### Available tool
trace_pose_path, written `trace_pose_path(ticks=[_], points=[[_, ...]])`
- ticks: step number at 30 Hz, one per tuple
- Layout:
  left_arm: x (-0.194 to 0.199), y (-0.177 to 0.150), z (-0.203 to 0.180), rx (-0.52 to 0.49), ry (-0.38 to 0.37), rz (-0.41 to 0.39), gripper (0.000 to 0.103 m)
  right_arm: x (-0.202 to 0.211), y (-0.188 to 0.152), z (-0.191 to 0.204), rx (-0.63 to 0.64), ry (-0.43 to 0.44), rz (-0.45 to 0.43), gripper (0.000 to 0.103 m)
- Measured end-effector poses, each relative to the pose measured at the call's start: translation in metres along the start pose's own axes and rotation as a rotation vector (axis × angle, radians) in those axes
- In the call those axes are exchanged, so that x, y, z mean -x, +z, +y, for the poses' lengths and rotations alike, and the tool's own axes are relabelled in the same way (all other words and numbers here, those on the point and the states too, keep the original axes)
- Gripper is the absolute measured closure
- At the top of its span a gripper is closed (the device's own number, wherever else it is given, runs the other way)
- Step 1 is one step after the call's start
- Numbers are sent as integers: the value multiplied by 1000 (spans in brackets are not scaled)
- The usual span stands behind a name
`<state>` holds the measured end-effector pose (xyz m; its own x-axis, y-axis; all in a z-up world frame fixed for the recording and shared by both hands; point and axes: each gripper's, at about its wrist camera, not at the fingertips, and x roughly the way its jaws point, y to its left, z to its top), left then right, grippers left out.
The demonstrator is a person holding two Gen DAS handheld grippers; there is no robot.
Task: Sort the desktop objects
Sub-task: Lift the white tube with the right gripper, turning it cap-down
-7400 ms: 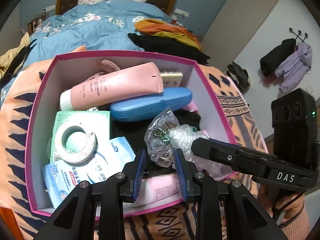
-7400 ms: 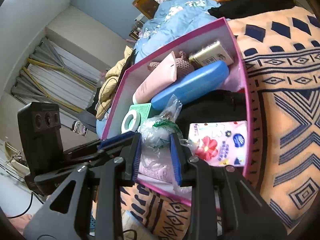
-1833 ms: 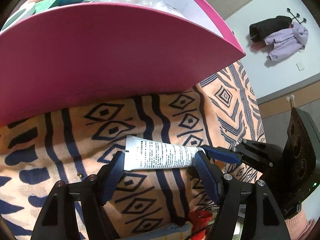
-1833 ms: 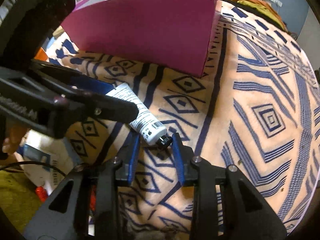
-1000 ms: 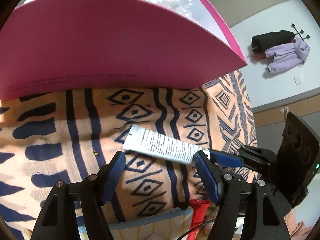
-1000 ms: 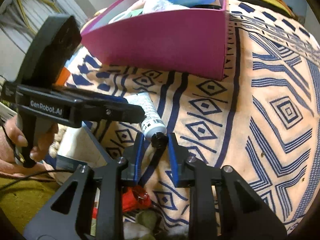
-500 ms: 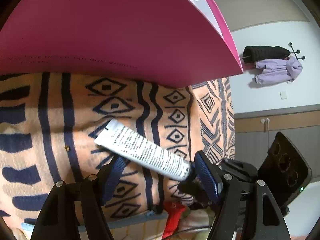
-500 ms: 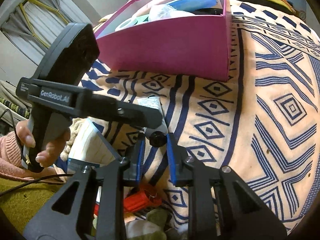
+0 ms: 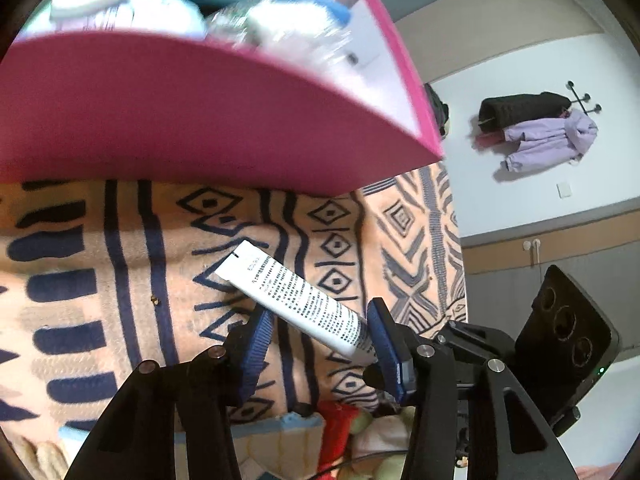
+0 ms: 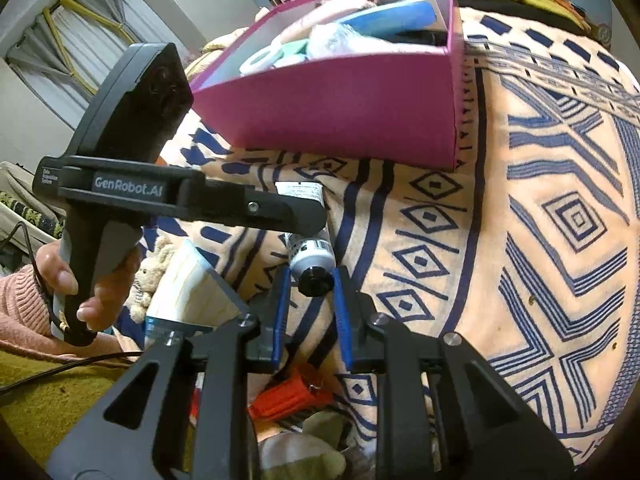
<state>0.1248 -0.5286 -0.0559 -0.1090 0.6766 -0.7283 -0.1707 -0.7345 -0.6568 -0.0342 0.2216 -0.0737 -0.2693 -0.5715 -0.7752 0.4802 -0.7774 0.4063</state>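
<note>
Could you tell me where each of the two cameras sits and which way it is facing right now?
Left wrist: on the left gripper, looking low across the patterned blanket at the pink box; jaws open either side of the white tube; no hand visible.
Right wrist: on the right gripper, facing the box from its other side; jaws pinch the tube's black cap; a hand holds the left gripper.
Shared: tube, box, blanket, and each shows the other gripper.

Smooth white plastic tube [image 9: 298, 298] with glossy black cap [image 10: 316, 281], matt pink cardboard box [image 10: 360, 108], soft woven patterned blanket [image 10: 540, 208], matt black plastic grippers.
</note>
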Motion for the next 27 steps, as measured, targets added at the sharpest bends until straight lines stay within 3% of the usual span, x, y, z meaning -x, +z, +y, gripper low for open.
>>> trace_pose_path(ticks=[10, 14, 21, 25, 27], points=[[37, 13, -57, -193, -1, -75, 55, 34, 21, 11, 27, 12, -102, 83], [31, 14, -47, -175, 18, -56, 55, 40, 31, 14, 48, 6, -122, 87], [14, 6, -20, -111, 41, 1, 55, 13, 17, -13, -30, -50, -35, 86], [4, 1, -4, -75, 55, 33, 50, 0, 8, -24, -61, -79, 16, 78], [-2, -1, 2, -64, 62, 51, 49, -9, 6, -21, -22, -127, 58, 63]])
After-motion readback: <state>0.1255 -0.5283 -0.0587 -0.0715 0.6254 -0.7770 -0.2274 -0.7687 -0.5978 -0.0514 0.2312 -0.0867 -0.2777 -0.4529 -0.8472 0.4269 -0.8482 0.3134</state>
